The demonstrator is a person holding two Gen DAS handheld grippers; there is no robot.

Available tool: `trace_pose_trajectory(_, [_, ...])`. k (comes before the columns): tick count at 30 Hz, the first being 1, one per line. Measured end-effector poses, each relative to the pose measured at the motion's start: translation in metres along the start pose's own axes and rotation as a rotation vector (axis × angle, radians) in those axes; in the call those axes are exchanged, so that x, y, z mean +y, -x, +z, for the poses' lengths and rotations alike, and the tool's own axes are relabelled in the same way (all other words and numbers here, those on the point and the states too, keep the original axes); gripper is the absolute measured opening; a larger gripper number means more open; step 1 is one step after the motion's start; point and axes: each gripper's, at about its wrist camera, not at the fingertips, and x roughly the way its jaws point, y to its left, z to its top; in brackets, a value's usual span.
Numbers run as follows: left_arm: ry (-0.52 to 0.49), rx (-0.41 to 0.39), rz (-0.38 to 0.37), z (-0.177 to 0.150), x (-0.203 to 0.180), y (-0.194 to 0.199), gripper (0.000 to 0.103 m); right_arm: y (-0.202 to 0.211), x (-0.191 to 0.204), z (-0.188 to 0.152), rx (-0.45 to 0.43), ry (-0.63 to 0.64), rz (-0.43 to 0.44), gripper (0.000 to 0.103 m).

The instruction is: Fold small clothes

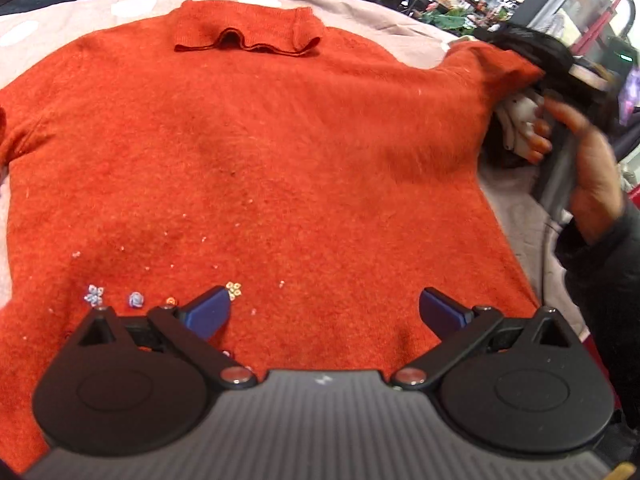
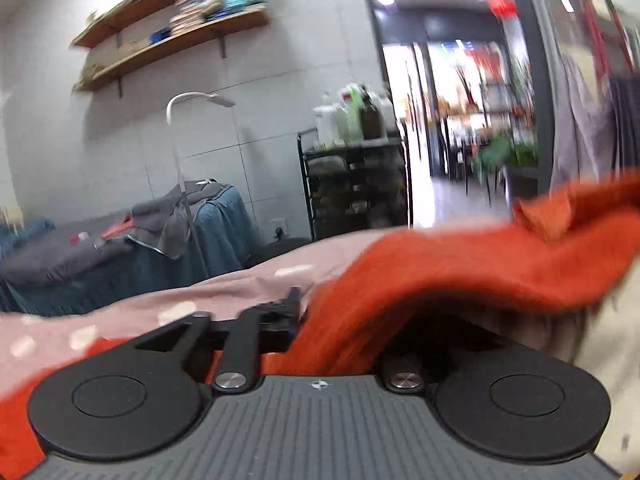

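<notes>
Lying flat | orange sweater point(image 1: 280, 152) | collar folded | right sleeve lifted

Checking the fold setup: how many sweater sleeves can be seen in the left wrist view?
2. The right sleeve of the orange sweater is lifted at the right gripper; the left sleeve is cut off at the picture's left edge, mostly hidden.

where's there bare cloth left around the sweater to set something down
Bare pink dotted cloth shows beyond the collar and in a strip beside the sweater hem on the right. The right sleeve side is crowded by a hand.
</notes>
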Motion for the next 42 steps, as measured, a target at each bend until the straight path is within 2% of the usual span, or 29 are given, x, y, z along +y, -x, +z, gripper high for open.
trace_pose_trajectory(1, [0.003,0.000,0.011,0.001,-0.001,0.000,0.103,0.004,-0.002,0.002,0.010,-0.014,0.021,0.080])
trace_pose_trajectory(2, [0.007,-0.002,0.018,0.002,0.000,-0.001,0.103,0.009,-0.002,0.004,0.021,-0.005,0.030,0.083])
trace_pose_trajectory(6, [0.013,-0.011,0.047,0.002,-0.001,-0.005,0.103,0.036,-0.015,0.015,0.057,0.048,0.059,0.084])
trace_pose_trajectory(9, [-0.013,0.006,0.060,0.003,-0.007,-0.011,0.103,0.059,-0.035,0.025,0.063,0.105,0.037,0.097])
trace_pose_trajectory(12, [-0.032,0.016,0.054,0.004,-0.015,-0.015,0.103,0.080,-0.058,0.040,0.032,0.204,0.020,0.095])
trace_pose_trajectory(14, [-0.039,0.022,0.051,0.003,-0.019,-0.016,0.103,0.081,-0.068,0.053,0.038,0.337,-0.006,0.093])
trace_pose_trajectory(17, [-0.050,0.034,0.045,0.003,-0.025,-0.017,0.103,0.066,-0.080,0.073,0.089,0.549,0.004,0.091])
trace_pose_trajectory(20, [-0.052,0.037,0.044,-0.001,-0.028,-0.013,0.103,0.044,-0.089,0.089,0.182,0.725,0.088,0.089])
trace_pose_trajectory(21, [-0.049,0.039,0.047,-0.003,-0.028,-0.013,0.103,0.039,-0.093,0.092,0.218,0.775,0.126,0.083])
trace_pose_trajectory(24, [-0.048,0.049,0.060,-0.005,-0.031,-0.015,0.103,0.014,-0.097,0.105,0.316,0.879,0.150,0.079])
trace_pose_trajectory(26, [-0.059,0.056,0.066,-0.006,-0.034,-0.014,0.103,0.000,-0.098,0.106,0.356,0.955,0.127,0.079])
trace_pose_trajectory(29, [-0.070,0.065,0.062,-0.008,-0.035,-0.012,0.103,-0.022,-0.101,0.104,0.461,1.034,0.116,0.068])
trace_pose_trajectory(31, [-0.072,0.068,0.062,-0.009,-0.035,-0.010,0.103,-0.033,-0.103,0.100,0.514,1.048,0.107,0.036])
trace_pose_trajectory(32, [-0.071,0.069,0.063,-0.010,-0.035,-0.010,0.103,-0.036,-0.104,0.097,0.529,1.058,0.101,0.030])
trace_pose_trajectory(33, [-0.070,0.070,0.065,-0.011,-0.034,-0.010,0.103,-0.037,-0.105,0.095,0.539,1.064,0.096,0.023])
trace_pose_trajectory(35, [-0.069,0.070,0.066,-0.011,-0.034,-0.010,0.103,-0.035,-0.106,0.092,0.531,1.058,0.083,0.016])
trace_pose_trajectory(36, [-0.068,0.069,0.066,-0.011,-0.034,-0.010,0.103,-0.032,-0.107,0.093,0.526,1.048,0.071,0.008])
trace_pose_trajectory(39, [-0.061,0.066,0.066,-0.010,-0.034,-0.011,0.103,-0.025,-0.111,0.102,0.488,1.010,0.043,0.006])
trace_pose_trajectory(42, [-0.064,0.067,0.070,-0.011,-0.034,-0.013,0.103,-0.016,-0.119,0.118,0.411,0.935,-0.030,0.006])
